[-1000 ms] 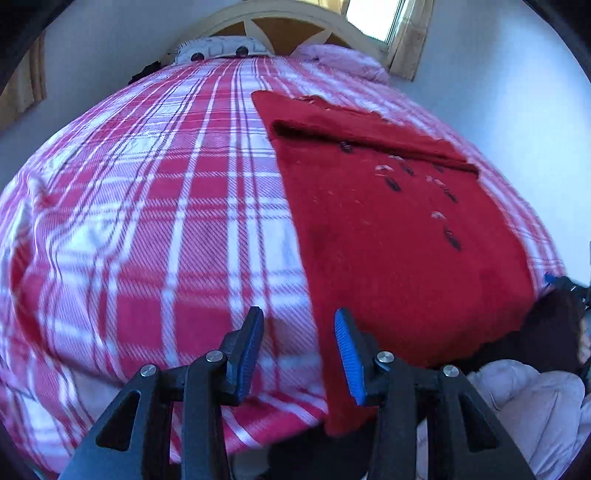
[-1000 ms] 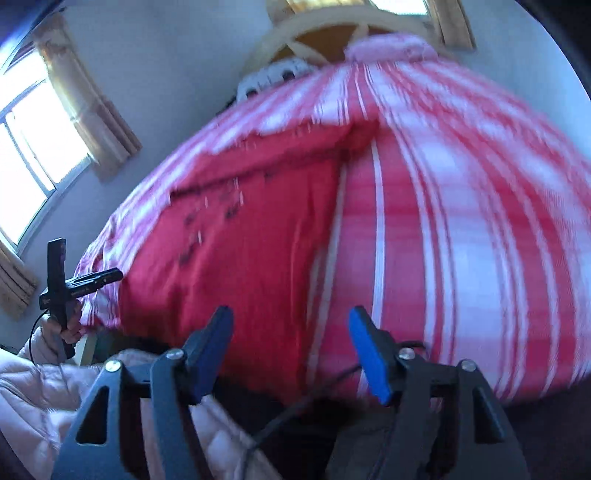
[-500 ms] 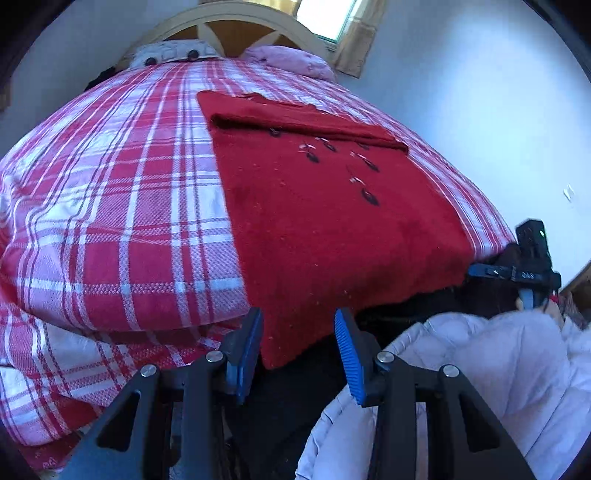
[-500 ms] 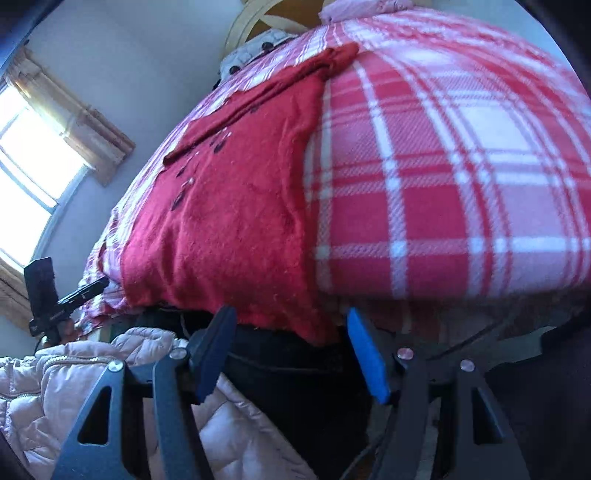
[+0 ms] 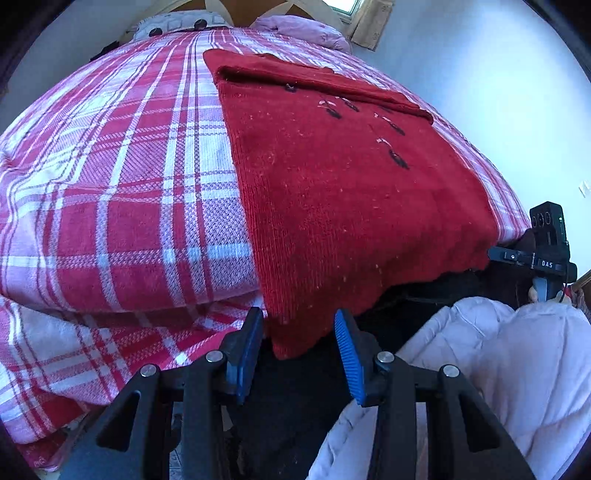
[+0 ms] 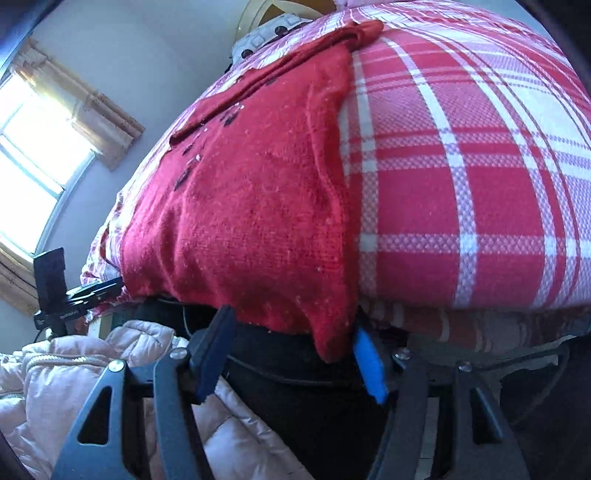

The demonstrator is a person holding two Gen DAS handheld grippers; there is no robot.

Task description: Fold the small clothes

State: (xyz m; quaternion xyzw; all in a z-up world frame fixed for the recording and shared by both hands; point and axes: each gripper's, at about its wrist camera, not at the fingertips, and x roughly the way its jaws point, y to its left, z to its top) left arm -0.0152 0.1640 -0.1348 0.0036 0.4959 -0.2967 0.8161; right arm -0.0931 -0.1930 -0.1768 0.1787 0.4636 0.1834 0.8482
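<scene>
One red knit sweater (image 5: 351, 192), flat, hem overhanging bed (image 5: 110, 184)

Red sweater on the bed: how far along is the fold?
Done: the red sweater lies flat on the plaid blanket, its far edge already turned over. In hand: the left gripper and right gripper, both open, each bracket a hanging hem corner; neither grips yet. Left: gripping the corners and making the main fold.

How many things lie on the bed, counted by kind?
Red knitted garment: 1
Pillows at the headboard, white dotted and pink: 2
Checked blanket covering the bed: 1
Total: 4
</scene>
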